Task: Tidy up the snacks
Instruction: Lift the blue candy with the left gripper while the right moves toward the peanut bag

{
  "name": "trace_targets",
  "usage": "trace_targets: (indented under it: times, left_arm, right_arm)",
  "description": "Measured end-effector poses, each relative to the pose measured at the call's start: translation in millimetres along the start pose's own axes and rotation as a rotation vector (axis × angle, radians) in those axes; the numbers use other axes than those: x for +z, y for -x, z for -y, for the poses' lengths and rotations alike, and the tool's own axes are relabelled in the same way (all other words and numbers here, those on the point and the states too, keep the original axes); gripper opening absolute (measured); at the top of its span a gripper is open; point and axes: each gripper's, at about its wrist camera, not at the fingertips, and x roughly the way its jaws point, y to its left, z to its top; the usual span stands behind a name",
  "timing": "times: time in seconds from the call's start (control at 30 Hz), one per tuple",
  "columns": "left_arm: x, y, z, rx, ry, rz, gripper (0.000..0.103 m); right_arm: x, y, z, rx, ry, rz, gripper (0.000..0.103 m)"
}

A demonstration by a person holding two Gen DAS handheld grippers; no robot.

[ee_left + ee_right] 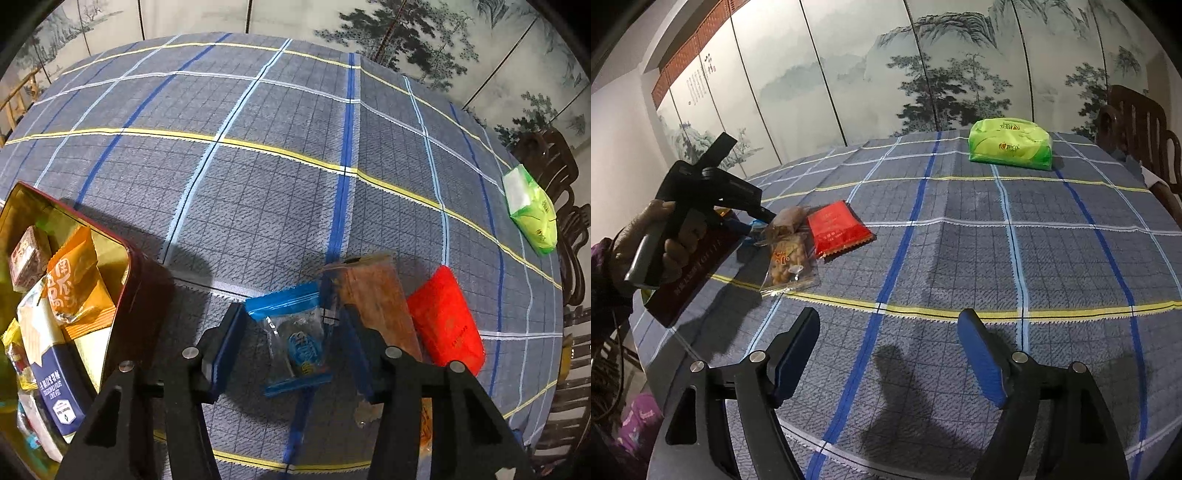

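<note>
My left gripper (290, 321) is open, its jaws standing on either side of a small clear packet with blue ends (293, 338) that lies on the plaid tablecloth. Right of it lie a long brown clear snack bag (376, 302) and a red packet (445, 319). A dark red tin with a gold inside (127, 291) sits at the left, holding several snack packs, among them an orange one (77, 284). My right gripper (890, 349) is open and empty above bare cloth. In the right wrist view the left gripper (701, 192), the red packet (836, 227) and the snack bag (786, 254) show at the left.
A green tissue pack (532, 206) lies near the table's far right edge; it also shows in the right wrist view (1010, 144). A dark wooden chair (1137, 118) stands behind it. A painted folding screen (923, 66) backs the round table.
</note>
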Motion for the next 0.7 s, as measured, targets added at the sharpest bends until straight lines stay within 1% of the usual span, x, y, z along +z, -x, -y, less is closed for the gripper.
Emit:
trace_targets:
  times: [0.13, 0.3, 0.33, 0.37, 0.43, 0.47, 0.53, 0.57, 0.63, 0.7]
  left_arm:
    - [-7.7, 1.7, 1.1, 0.01, 0.007, 0.03, 0.048]
    - [-21.5, 3.2, 9.4, 0.043, -0.046, 0.082, 0.047]
    - [-22.1, 3.8, 8.2, 0.044, -0.043, 0.092, 0.044]
    - [-21.9, 4.2, 7.5, 0.041, -0.042, 0.099, 0.025]
    - [-21.1, 4.7, 5.4, 0.019, -0.064, 0.092, 0.023]
    - [-22.0, 5.2, 4.3, 0.006, -0.067, 0.083, 0.02]
    - [-28.1, 8.6, 0.8, -0.029, -0.063, 0.061, 0.02]
    - [-35.9, 13.4, -1.0, -0.042, -0.062, 0.06, 0.02]
    - [-51.1, 24.7, -2.0, -0.054, -0.078, 0.085, 0.02]
    - [-70.1, 39.9, -3.9, -0.082, -0.099, 0.101, 0.02]
  right_arm:
    - [1.7, 0.5, 3.7, 0.007, -0.016, 0.008, 0.079]
    - [2.1, 2.0, 6.3, 0.01, -0.031, 0.013, 0.08]
    - [2.2, 1.6, 5.9, 0.008, -0.031, 0.012, 0.081]
    - [2.1, 1.8, 6.5, 0.009, -0.031, 0.012, 0.081]
    - [2.2, 1.5, 6.5, 0.008, -0.03, 0.011, 0.081]
    - [2.7, 1.1, 6.7, 0.008, -0.031, 0.01, 0.081]
    - [2.9, 0.3, 7.8, 0.004, -0.034, 0.005, 0.082]
    - [2.7, -0.3, 8.4, 0.001, -0.037, 0.002, 0.082]
    - [3.0, -1.5, 10.0, -0.007, -0.041, -0.004, 0.082]
    - [2.1, -2.1, 9.4, -0.014, -0.04, -0.007, 0.082]
